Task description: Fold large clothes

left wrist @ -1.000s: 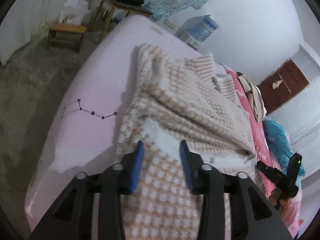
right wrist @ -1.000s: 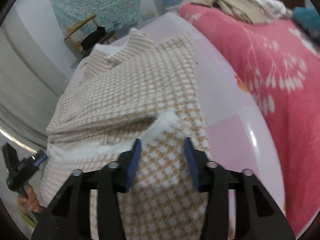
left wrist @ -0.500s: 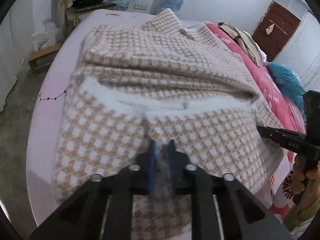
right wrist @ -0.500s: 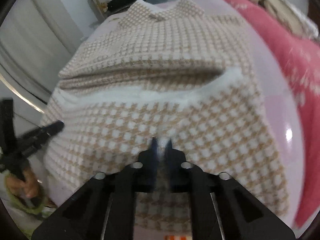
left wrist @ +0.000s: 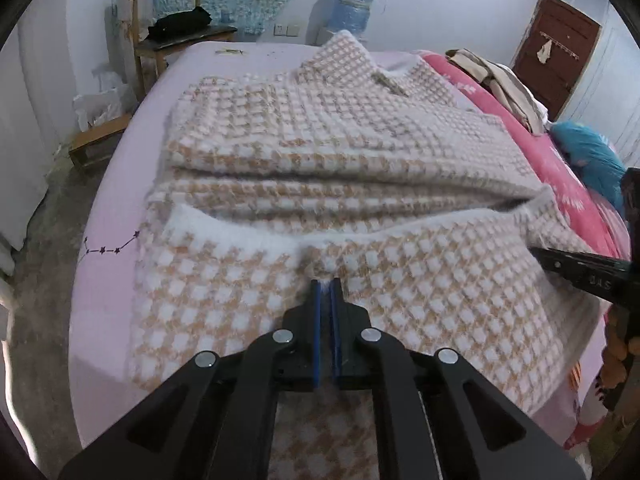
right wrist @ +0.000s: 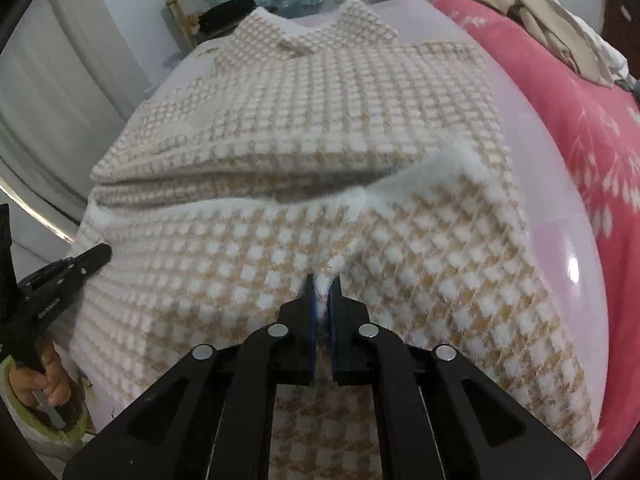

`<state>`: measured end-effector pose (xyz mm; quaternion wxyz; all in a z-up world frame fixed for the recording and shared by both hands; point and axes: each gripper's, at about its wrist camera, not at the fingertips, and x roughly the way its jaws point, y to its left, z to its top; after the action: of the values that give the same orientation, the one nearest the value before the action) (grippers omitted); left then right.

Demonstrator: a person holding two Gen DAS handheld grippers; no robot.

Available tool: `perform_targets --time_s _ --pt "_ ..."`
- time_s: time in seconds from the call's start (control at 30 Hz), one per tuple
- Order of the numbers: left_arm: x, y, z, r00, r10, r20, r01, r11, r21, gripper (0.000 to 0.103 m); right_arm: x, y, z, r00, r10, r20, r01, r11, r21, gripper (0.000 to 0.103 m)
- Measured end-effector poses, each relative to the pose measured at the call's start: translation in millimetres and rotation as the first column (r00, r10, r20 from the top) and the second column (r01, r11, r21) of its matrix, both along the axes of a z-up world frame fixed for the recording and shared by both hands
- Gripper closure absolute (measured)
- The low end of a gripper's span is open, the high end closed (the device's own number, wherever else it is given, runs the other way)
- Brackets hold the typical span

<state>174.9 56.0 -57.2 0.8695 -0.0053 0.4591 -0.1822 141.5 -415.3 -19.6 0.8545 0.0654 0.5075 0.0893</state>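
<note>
A tan-and-white checked fleece coat (left wrist: 328, 148) lies spread on a pale pink bed (left wrist: 116, 184), its collar at the far end and its near hem folded back with white lining showing. My left gripper (left wrist: 325, 282) is shut on a pinch of the near hem. In the right wrist view the same coat (right wrist: 320, 128) fills the middle, and my right gripper (right wrist: 322, 280) is shut on a pinch of that hem further right. Each gripper shows at the edge of the other's view, held by a hand.
A red floral blanket (right wrist: 568, 92) covers the right side of the bed, with beige clothes (left wrist: 496, 76) piled on it. A wooden chair (left wrist: 172, 28) and a water bottle (left wrist: 354, 4) stand beyond the bed's far end. Bare floor lies to the left.
Both grippers went from open over the hem to shut on a pinch of it. Both have swung round, so the coat now lies square in each view.
</note>
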Motion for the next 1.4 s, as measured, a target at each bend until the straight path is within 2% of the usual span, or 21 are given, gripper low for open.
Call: perform_targets --time_s 0.13,0.2,0.27,0.33,0.4,0.47,0.5,0.57,0.63,0.7,0.8,0.9,0.93,0.97,1.0,1.07,1.1,1.17,1.23,1.33,1.4 --pt "-1 22 10 0.999 0.035 -0.012 -0.036 0.995 -0.089 0.090 -8 -16 16 0.999 -0.032 0.034 0.031 0.999 0.033 0.075" --pt "-8 29 24 0.997 0.052 0.056 -0.048 0.996 -0.080 0.089 -13 -22 27 0.996 -0.042 0.078 0.041 0.999 0.019 0.068" --pt "-11 35 30 0.994 0.058 0.090 -0.052 0.996 -0.067 0.088 -19 -25 40 0.990 -0.051 0.133 0.056 0.998 -0.033 0.063" --pt "-5 42 23 0.994 0.084 0.069 -0.082 0.996 -0.037 0.088 -19 -30 40 0.987 -0.062 0.148 0.074 0.994 -0.083 0.063" --pt "9 50 2 0.991 0.132 0.003 -0.132 0.991 -0.001 0.088 -12 -37 26 0.989 -0.079 0.123 0.093 0.989 -0.114 0.063" --pt "15 61 -5 0.989 0.148 -0.008 -0.148 0.987 -0.066 0.088 1 -51 -1 0.992 -0.114 0.054 0.121 0.983 -0.141 0.068" --pt "17 64 -4 0.988 0.151 -0.024 -0.153 0.984 -0.087 0.088 4 -53 -4 0.991 -0.118 0.066 0.126 0.983 -0.130 0.069" --pt "16 66 3 0.986 0.165 -0.018 -0.166 0.984 -0.069 0.088 1 -56 7 0.989 -0.141 0.050 0.147 0.981 -0.129 0.072" --pt "10 65 16 0.985 0.169 0.025 -0.166 0.983 -0.075 0.088 -1 -58 20 0.985 -0.153 0.082 0.161 0.981 -0.109 0.071" --pt "5 62 29 0.990 0.129 0.054 -0.120 0.983 -0.139 0.088 -1 -57 32 0.983 -0.139 0.121 0.150 0.985 -0.086 0.071" --pt "6 43 31 0.999 0.025 0.025 -0.019 0.974 -0.225 0.088 10 -49 32 0.984 -0.115 0.136 0.126 0.989 -0.076 0.071" --pt "12 23 17 0.997 -0.056 -0.058 0.032 0.934 -0.355 0.088 27 -48 13 0.991 -0.112 0.078 0.114 0.993 -0.024 0.071" --pt "13 17 11 0.996 -0.060 -0.070 0.033 0.942 -0.335 0.088 34 -48 1 0.992 -0.121 0.033 0.123 0.992 -0.036 0.073" --pt "16 8 1 0.995 -0.042 -0.086 0.019 0.967 -0.256 0.088 38 -50 -7 0.991 -0.131 0.007 0.131 0.991 -0.034 0.074" --pt "18 4 -8 0.993 -0.036 -0.110 0.011 0.976 -0.219 0.089 37 -52 -5 0.990 -0.140 0.015 0.140 0.990 -0.020 0.075" --pt "16 7 -2 0.994 -0.021 -0.105 -0.005 0.971 -0.239 0.089 30 -51 3 0.988 -0.156 -0.002 0.155 0.987 -0.037 0.074" --pt "13 9 5 0.995 -0.014 -0.103 -0.010 0.975 -0.223 0.089 19 -49 15 0.989 -0.148 0.020 0.149 0.988 -0.029 0.073" --pt "-3 15 23 0.999 -0.027 -0.035 0.019 0.975 -0.222 0.089 -3 -41 35 0.993 -0.100 0.069 0.099 0.995 0.008 0.073" --pt "-23 16 40 0.996 -0.091 0.015 0.091 0.967 -0.238 0.089 -31 -24 54 0.993 -0.013 0.115 0.008 0.999 0.045 0.073" --pt "-49 7 46 0.983 -0.182 0.028 0.183 0.950 -0.255 0.086 -63 11 57 0.981 0.136 0.139 -0.139 0.990 0.012 0.073" --pt "-64 -10 33 0.979 -0.203 0.014 0.203 0.967 -0.154 0.085 -74 30 46 0.974 0.194 0.119 -0.193 0.981 -0.017 0.073"
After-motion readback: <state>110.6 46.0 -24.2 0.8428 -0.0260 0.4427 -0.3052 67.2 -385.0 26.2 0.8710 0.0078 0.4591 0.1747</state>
